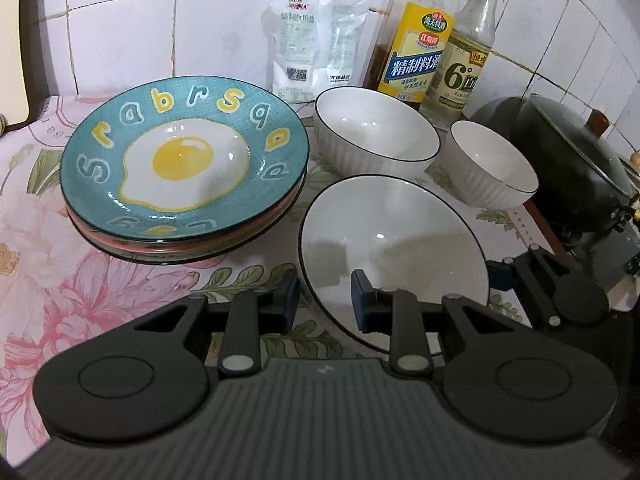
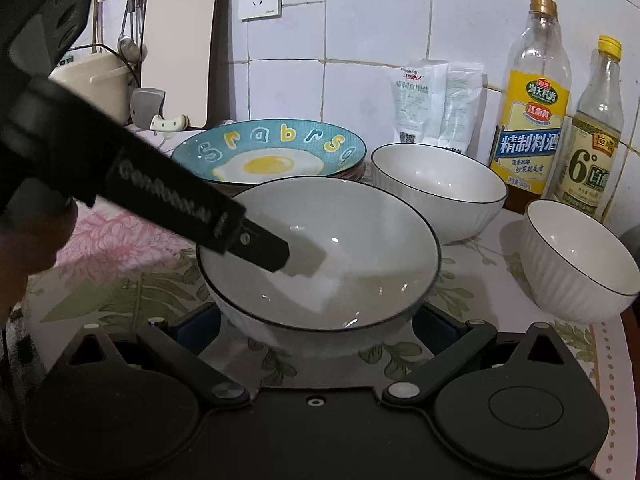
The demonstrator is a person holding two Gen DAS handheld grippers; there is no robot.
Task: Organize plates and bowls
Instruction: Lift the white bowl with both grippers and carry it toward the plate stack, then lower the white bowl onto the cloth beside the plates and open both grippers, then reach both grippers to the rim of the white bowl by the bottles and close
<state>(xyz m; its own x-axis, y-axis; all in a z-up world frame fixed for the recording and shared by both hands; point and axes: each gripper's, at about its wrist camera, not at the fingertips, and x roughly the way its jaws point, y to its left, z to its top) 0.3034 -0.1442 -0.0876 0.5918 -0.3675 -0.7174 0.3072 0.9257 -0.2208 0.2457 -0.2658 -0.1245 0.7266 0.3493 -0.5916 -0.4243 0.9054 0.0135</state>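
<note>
Plates [image 1: 184,152] sit stacked; the left gripper [image 1: 325,300] pinches the big bowl's [image 1: 392,240] rim, the right gripper [image 2: 316,326] straddles it, spread, and two bowls wait.

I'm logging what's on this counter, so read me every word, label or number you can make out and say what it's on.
"srabrs", loose letters round the rim: teal egg plate.
"精制料酒": yellow-label bottle.
"6°", large: clear vinegar bottle; its smaller print is too blurred.
White packets: red logo and a QR code, text too blurred.
"GenRobot.AI", roughly, partly smeared: left claw's black arm.
White bowls: no text.
</note>
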